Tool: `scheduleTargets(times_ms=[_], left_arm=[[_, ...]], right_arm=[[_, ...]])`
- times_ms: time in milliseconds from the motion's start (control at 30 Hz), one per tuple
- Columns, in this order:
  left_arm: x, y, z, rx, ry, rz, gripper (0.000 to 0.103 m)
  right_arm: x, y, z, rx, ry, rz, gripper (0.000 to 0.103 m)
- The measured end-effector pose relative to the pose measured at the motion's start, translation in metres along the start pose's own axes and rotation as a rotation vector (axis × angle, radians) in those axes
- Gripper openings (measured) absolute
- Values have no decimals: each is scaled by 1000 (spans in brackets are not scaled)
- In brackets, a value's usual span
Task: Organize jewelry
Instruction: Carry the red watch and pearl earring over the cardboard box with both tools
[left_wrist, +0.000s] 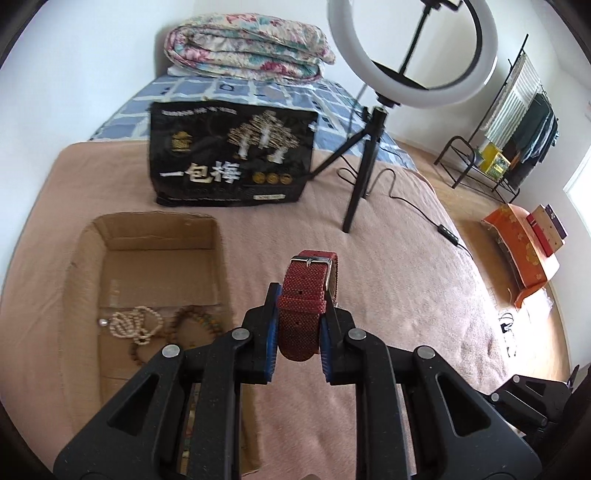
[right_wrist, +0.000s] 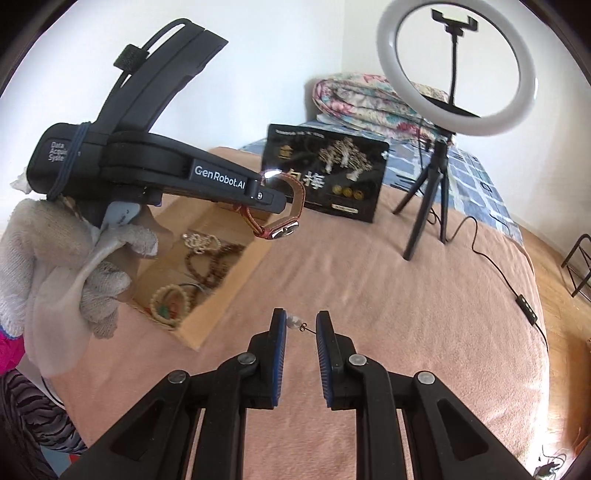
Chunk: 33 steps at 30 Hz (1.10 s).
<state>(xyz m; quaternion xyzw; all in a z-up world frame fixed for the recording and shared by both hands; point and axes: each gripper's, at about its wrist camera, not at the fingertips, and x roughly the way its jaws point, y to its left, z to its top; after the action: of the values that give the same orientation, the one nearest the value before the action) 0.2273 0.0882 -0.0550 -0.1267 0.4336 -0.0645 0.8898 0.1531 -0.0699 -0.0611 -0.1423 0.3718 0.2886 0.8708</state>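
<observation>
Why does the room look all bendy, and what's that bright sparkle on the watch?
Left wrist view: the fisheye lens curves the bed and floor, dark corners ring the picture, and the ring light looks smeared. Right wrist view: light glints white off the metal buckle of the watch, and the nearby white glove looks soft.

Woven cloth watch strap (left_wrist: 301, 295), shiny metal buckle (left_wrist: 314, 262), matt cardboard box (left_wrist: 155, 240).
</observation>
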Motion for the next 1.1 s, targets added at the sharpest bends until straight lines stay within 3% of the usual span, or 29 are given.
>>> scheduleTargets(times_ms=[233,633,833,1100], left_arm=[[-29,47,2,-47,-41,56,17],[-40,117,4,-87,-69,182,17],[-37,131,3,-61,-70,247,17],[-27,126,3,4,-68,276,17]], right_arm=[[-2,37,14,-12,-20,32,15],[22,99,36,-60,-27,106,15],[35,122,45,-57,-28,141,15],[56,136,51,-52,-17,146,15]])
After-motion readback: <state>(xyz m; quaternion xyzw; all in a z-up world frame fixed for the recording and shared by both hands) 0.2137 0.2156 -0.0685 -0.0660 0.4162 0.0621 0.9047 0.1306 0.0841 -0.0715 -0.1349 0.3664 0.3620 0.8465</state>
